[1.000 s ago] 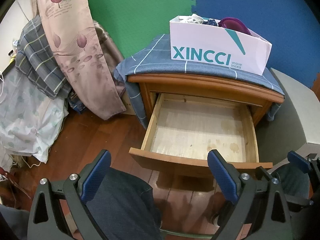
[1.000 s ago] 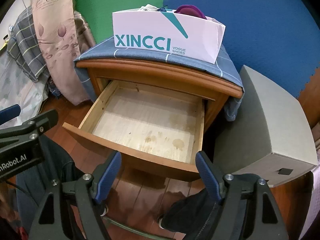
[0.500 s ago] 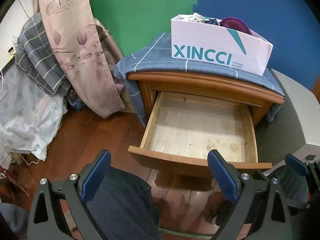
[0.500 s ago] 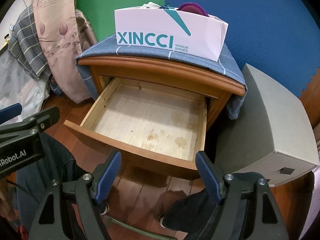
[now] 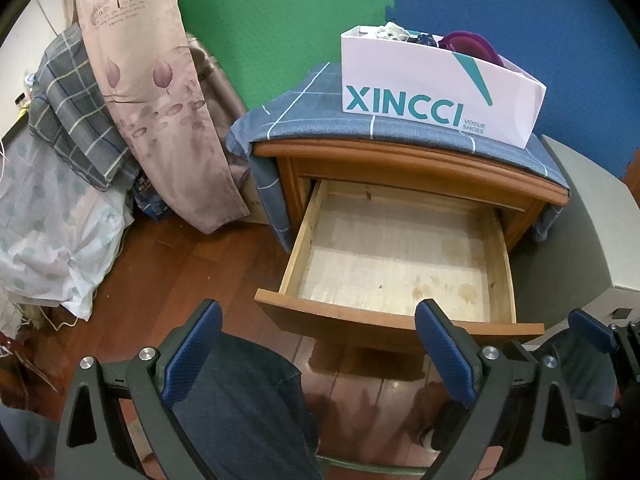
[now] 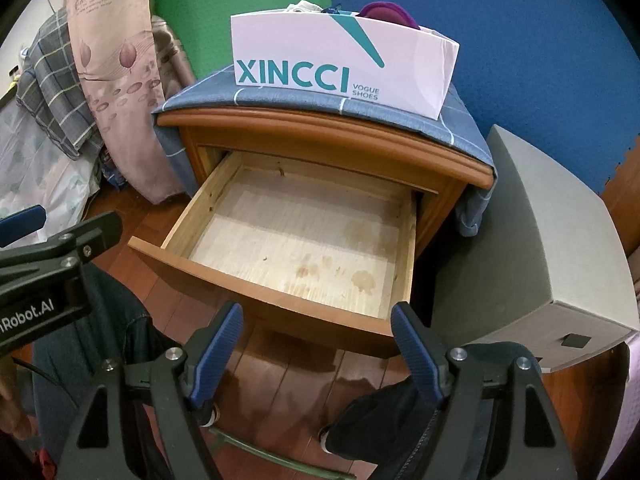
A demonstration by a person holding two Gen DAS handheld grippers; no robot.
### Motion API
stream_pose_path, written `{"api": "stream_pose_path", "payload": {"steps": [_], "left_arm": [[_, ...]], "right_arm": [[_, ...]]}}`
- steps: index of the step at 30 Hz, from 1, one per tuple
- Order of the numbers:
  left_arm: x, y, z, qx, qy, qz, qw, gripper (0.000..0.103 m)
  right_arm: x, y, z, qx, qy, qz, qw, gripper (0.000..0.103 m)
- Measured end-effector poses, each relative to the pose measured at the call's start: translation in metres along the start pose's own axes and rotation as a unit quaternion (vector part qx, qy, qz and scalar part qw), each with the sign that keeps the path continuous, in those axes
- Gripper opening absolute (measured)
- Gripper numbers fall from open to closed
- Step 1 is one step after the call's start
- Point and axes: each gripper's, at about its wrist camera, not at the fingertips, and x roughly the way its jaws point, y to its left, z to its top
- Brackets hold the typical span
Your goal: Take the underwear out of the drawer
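So the left gripper [image 5: 316,344] had its blue-padded tongs spread wide with nothing between them, hanging over the person's jeans short of the drawer front. Next along, the pulled-out light wooden drawer [image 5: 400,312] of the brown nightstand showed only bare stained plywood, no underwear in it that I could see. Up on the blue checked cloth sat the white XINCCI shoe box [image 6: 340,64], with bunched fabric poking out: white [image 6: 305,5], dark, purple. That looked like the underwear, though I couldn't say for sure. Stuff like that should be light, floppy and not fragile, so pinch a raised fold. The right gripper [image 6: 318,344] was wide apart too, empty.
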Motion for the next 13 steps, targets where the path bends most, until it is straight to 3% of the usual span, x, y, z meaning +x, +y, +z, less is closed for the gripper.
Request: {"api": "stream_pose_path", "payload": {"steps": [13], "left_arm": [[0.0022, -0.0002, -0.0006, 0.003, 0.001, -0.005, 1.0, 0.096]], "right_arm": [[-0.0001, 0.0012, -0.0013, 0.0, 0.0, 0.0, 1.0, 0.079]]}}
